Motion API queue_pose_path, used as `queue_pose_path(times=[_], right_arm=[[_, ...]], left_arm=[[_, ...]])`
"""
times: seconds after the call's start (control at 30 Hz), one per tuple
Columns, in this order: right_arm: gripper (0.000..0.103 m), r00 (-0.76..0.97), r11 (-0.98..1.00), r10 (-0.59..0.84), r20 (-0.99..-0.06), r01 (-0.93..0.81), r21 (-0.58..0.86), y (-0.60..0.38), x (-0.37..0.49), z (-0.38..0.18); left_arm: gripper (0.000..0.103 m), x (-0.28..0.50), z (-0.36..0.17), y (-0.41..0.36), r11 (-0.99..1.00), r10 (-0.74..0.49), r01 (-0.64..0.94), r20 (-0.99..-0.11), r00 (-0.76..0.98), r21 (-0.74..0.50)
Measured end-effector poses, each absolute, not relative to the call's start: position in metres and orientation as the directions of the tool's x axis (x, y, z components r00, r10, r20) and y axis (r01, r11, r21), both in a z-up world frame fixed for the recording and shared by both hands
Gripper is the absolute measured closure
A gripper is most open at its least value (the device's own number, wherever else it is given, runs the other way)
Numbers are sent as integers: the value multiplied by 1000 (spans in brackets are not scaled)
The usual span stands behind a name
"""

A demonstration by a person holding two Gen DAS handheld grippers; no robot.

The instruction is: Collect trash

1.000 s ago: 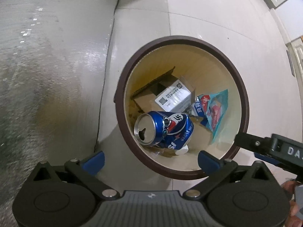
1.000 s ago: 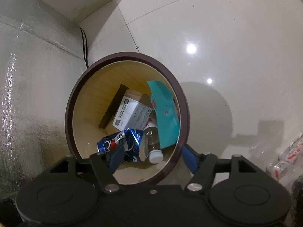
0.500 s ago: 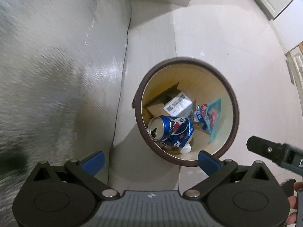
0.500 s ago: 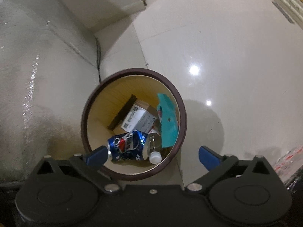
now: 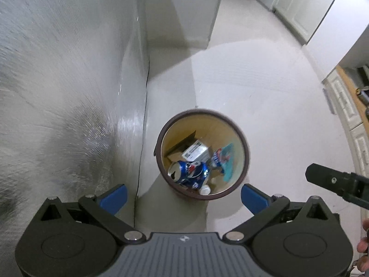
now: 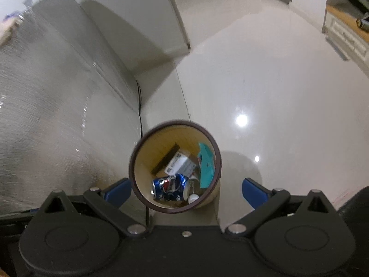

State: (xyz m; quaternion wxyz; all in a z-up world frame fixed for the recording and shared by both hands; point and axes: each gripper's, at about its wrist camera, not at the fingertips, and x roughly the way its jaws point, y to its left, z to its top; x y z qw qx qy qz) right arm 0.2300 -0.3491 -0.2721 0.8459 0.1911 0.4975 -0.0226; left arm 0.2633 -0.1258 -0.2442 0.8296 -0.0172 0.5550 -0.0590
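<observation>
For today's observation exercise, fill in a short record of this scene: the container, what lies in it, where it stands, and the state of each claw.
container: round bin with a dark brown rim, upright on the floor
contents: blue soda can lying on its side, labelled cardboard box, teal snack wrapper, clear bottle with a white cap
surroundings: pale glossy tile floor; a silvery textured surface beside the bin
left claw: open, empty, above the bin
right claw: open, empty, above the bin

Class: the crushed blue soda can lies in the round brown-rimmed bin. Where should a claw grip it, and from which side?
Grip the crushed blue soda can across its dented middle, descending from above: it lies on its side atop the other trash.
</observation>
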Motion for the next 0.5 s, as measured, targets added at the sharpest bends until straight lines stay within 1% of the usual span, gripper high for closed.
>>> queue_pose_path(times=[0.23,0.5], right_arm=[[0,587,930,146,-797,194,313,-346,194,-217],[0,647,933,139,-750,169,319,-345,147,-165]], left_arm=[[0,219,-182,-131,991,-121,107,-873,472,-79],[0,168,-127,-137,987,-140,147,-829,541,-70]])
